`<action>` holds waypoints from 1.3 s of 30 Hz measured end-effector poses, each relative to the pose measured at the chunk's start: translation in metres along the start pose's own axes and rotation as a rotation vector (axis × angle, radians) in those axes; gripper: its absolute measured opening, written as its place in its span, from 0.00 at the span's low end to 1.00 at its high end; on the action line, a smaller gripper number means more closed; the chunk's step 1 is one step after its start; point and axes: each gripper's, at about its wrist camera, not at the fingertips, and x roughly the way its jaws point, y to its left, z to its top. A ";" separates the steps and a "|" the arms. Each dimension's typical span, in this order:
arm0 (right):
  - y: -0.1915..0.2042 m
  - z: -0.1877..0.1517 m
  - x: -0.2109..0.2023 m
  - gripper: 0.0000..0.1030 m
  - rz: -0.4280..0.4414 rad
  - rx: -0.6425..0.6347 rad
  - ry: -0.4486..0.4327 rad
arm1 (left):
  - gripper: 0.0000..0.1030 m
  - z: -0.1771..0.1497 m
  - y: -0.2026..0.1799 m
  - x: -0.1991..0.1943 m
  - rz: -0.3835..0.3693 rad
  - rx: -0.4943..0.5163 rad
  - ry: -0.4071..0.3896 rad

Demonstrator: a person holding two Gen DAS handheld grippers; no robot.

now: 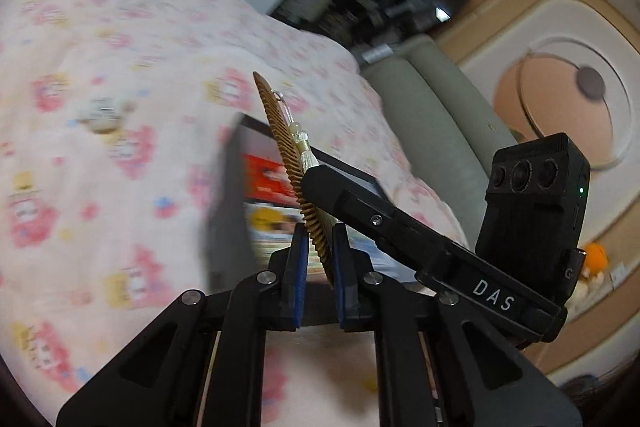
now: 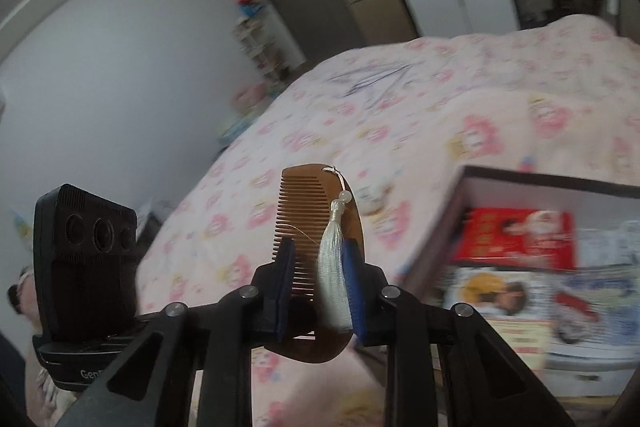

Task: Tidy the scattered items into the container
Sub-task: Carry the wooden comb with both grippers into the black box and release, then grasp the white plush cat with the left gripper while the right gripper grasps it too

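left wrist view: the left claw [image 1: 320,247] stands nearly closed, its blue pads [image 1: 302,259] pinching the lower end of a brown wooden comb [image 1: 282,143], seen edge-on and slanting up to the left. a pale tassel [image 1: 301,143] with a bead hangs from a cord near the comb's top. the right claw [image 1: 316,179] reaches in from the right and meets the comb higher up, its tip against the tassel. behind them lies a bed under a pink flower-print cover [image 1: 100,107], with the open box [image 1: 260,187] holding colourful packets, blurred

right wrist view: the right claw [image 2: 320,267] is narrowed on the same comb [image 2: 304,203], held upright and face-on, teeth to the left, the white tassel [image 2: 332,267] draped over the right blue pad [image 2: 354,287]. the left claw's black body [image 2: 84,259] shows at lower left. the box [image 2: 540,267], dark-rimmed, sits on the bed cover [image 2: 400,127] to the right, with printed packets inside
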 end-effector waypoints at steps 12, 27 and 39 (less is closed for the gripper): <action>-0.105 -0.027 -0.056 0.22 -0.211 0.124 0.050 | 0.11 -0.026 -0.066 0.118 0.064 0.077 0.246; -0.043 -0.012 -0.029 0.35 -0.146 -0.001 0.020 | 0.25 -0.003 -0.003 0.028 0.168 0.047 0.023; 0.054 0.050 0.192 0.53 -0.190 0.047 0.174 | 0.37 0.047 0.197 -0.064 0.568 -0.299 -0.347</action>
